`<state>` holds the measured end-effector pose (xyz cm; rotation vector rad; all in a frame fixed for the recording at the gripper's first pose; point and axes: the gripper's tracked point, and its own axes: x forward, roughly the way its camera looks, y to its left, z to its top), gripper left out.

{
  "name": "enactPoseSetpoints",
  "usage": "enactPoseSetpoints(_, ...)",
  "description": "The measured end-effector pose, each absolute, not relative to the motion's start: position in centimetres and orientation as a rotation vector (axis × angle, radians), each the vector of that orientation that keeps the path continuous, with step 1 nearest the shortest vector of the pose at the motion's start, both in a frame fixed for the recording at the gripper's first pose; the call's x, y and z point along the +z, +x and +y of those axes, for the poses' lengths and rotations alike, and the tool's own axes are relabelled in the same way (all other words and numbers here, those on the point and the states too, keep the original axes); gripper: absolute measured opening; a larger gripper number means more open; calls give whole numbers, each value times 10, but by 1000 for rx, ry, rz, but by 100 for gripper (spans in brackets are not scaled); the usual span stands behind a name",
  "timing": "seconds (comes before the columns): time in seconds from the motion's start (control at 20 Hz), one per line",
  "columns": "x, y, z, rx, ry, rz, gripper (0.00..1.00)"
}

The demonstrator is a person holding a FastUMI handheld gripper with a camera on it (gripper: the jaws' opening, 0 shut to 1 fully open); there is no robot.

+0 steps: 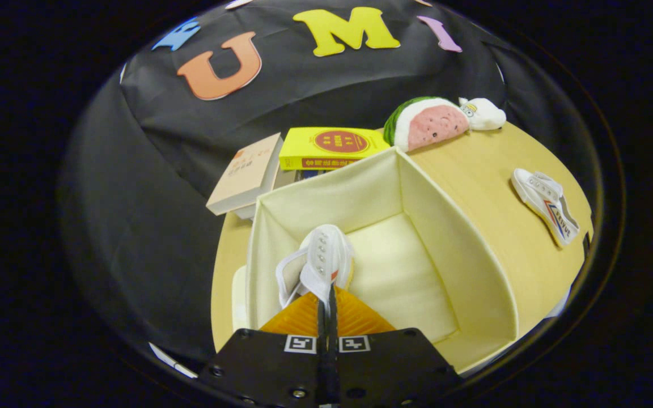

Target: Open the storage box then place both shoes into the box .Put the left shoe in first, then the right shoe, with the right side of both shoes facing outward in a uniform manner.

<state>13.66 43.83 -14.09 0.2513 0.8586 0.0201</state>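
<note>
One shoe (321,263) pinched by tongs (326,294) over box (451,249) | second shoe (547,207) on table (491,170)

Pale wood-grain desk (491,187) with a rounded edge, black cloth wall (134,187) draped behind and to one side in soft folds, dim booth, light falling evenly on the desk top, faint glare

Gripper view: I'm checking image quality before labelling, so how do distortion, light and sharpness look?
Gripper view: strong fisheye bending curves the table edge and the storage box walls; lighting is even, the box floor looks washed out; the shoe pinched in the gripper and the second shoe on the table are slightly soft.
</note>
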Motion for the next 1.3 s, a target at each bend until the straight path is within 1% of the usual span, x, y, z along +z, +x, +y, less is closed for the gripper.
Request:
enactPoseSetpoints(0.2,-161,135,431,22,240,973,0)
enactPoseSetpoints(0.4,-160,133,432,82,251,1016,1)
enactPoseSetpoints(0.45,-161,129,433,100,250,1032,6)
enactPoseSetpoints(0.5,-158,128,433,122,249,1030,7)
enactPoseSetpoints(0.55,-156,129,429,132,244,1023,13)
enactPoseSetpoints(0.6,-149,129,428,153,248,1013,13)
enactPoseSetpoints(0.65,-143,130,425,167,238,998,23)
enactPoseSetpoints(0.7,-138,133,417,178,217,978,27)
enactPoseSetpoints(0.9,-116,128,397,244,144,958,58)
enactPoseSetpoints(1.05,-94,124,370,268,102,924,86)
enactPoseSetpoints(1.3,-56,118,313,303,17,851,87)
